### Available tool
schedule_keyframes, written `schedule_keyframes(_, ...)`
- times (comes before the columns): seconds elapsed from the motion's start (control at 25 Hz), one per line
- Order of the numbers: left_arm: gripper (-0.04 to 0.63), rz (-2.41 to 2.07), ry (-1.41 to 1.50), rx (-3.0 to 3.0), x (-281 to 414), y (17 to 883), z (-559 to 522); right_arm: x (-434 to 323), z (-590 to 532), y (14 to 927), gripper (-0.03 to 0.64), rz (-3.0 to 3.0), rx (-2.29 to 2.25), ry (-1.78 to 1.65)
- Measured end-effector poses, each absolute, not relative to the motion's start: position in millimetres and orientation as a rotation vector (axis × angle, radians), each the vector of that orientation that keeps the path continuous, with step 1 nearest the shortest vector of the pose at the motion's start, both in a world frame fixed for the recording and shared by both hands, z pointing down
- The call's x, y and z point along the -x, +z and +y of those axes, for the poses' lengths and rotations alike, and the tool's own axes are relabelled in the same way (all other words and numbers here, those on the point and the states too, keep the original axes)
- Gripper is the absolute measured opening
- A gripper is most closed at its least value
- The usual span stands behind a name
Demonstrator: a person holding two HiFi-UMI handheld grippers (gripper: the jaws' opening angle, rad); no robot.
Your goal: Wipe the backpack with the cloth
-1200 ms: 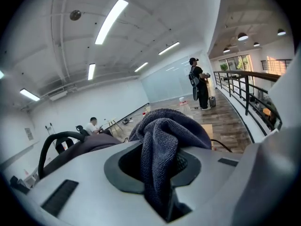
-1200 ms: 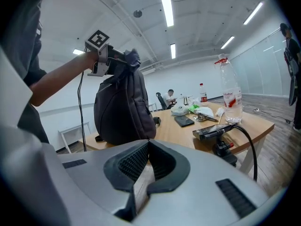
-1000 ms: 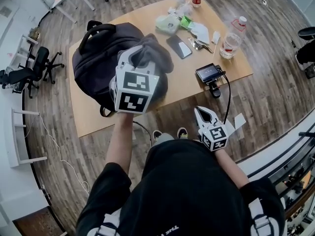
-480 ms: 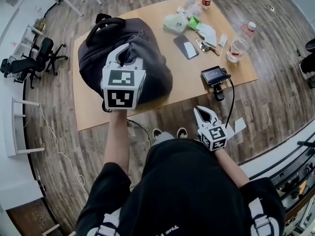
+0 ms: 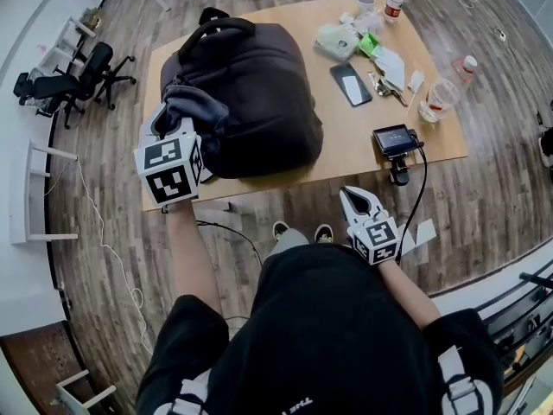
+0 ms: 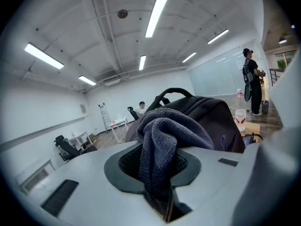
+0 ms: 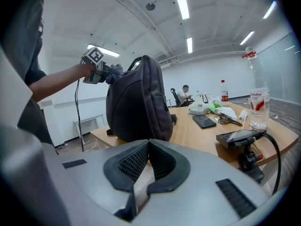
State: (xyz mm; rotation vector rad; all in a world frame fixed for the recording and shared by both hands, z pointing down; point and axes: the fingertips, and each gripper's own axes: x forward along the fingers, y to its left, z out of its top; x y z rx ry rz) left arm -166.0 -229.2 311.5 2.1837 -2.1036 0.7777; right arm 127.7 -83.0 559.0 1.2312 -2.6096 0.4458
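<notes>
A dark grey backpack (image 5: 255, 80) stands on the wooden table (image 5: 346, 158), with its handle at the far end. My left gripper (image 5: 175, 126) is shut on a grey-blue cloth (image 5: 195, 106), which lies against the backpack's near left side. In the left gripper view the cloth (image 6: 164, 140) bulges out of the jaws, with the backpack (image 6: 214, 117) right behind it. My right gripper (image 5: 355, 201) is shut on nothing and hangs off the table's near edge, apart from the bag. The right gripper view shows its pads (image 7: 134, 161) together, the backpack (image 7: 138, 102), and the left gripper (image 7: 101, 72) at the bag's top left.
On the table right of the bag lie a phone (image 5: 351, 83), a small camera on a stand (image 5: 396, 141) with a cable, two water bottles (image 5: 439, 100), tissues and green packets (image 5: 341, 40). Office chairs (image 5: 69, 80) stand far left. A person (image 6: 251, 79) stands at the far right.
My left gripper has swept the cloth leftwards across the backpack, from its near right part to its left side. The right gripper has hardly moved.
</notes>
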Motion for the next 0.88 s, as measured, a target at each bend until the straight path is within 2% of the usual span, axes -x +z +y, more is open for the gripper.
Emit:
schedule_keyframes(0.2,0.092,-2.195,0.775,-2.089,205,312,-205,-106,-83,563,0.009,-2.636,-1.148,0.434)
schedule_keyframes(0.36,0.092,-2.152,0.807,-2.09,201,325,-199,-98,-82,563,0.009,-2.645,-1.122,0.44)
schedule_keyframes(0.64,0.092,-1.973,0.803,-2.186,158,348,-203,-103,-81,562,0.009,-2.631,-1.151,0.453)
schedule_keyframes(0.76,0.092,-1.815,0.795,-2.274,118,361,-211,-110,-81,563,0.009,-2.62,-1.18,0.453)
schedule_keyframes(0.88,0.092,-1.73,0.912,-2.365,76,369,-217,-116,-81,560,0.009,-2.61,-1.211,0.447)
